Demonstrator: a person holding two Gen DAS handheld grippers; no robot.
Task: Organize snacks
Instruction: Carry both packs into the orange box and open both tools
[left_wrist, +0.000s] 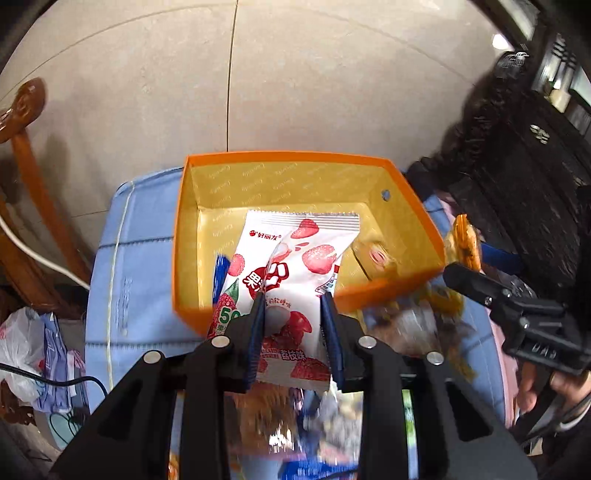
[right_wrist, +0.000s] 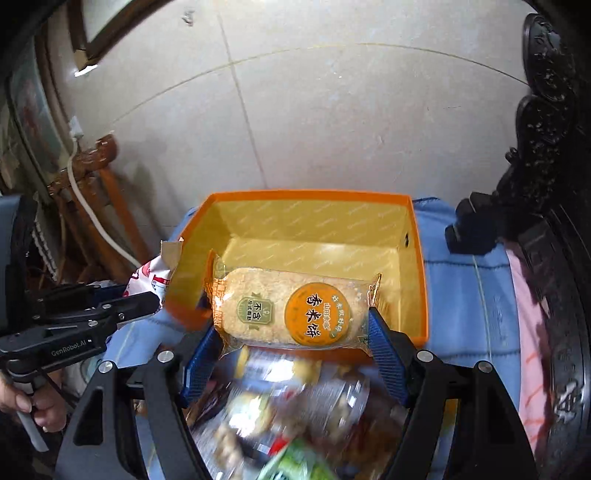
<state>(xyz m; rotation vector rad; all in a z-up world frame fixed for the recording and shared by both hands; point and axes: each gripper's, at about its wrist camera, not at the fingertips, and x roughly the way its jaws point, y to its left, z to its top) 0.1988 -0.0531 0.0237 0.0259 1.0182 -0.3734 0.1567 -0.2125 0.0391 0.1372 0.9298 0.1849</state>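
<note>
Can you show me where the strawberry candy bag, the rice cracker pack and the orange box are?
strawberry candy bag (left_wrist: 295, 254): left wrist view, on its white front.
rice cracker pack (right_wrist: 291, 308): right wrist view, on the cracker's middle.
orange box (right_wrist: 306, 194): right wrist view, on its far rim.

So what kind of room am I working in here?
Most likely a lived-in home room: pale tiled floor, carved dark wood furniture, a wooden chair, and a blue cloth under the orange box.
</note>
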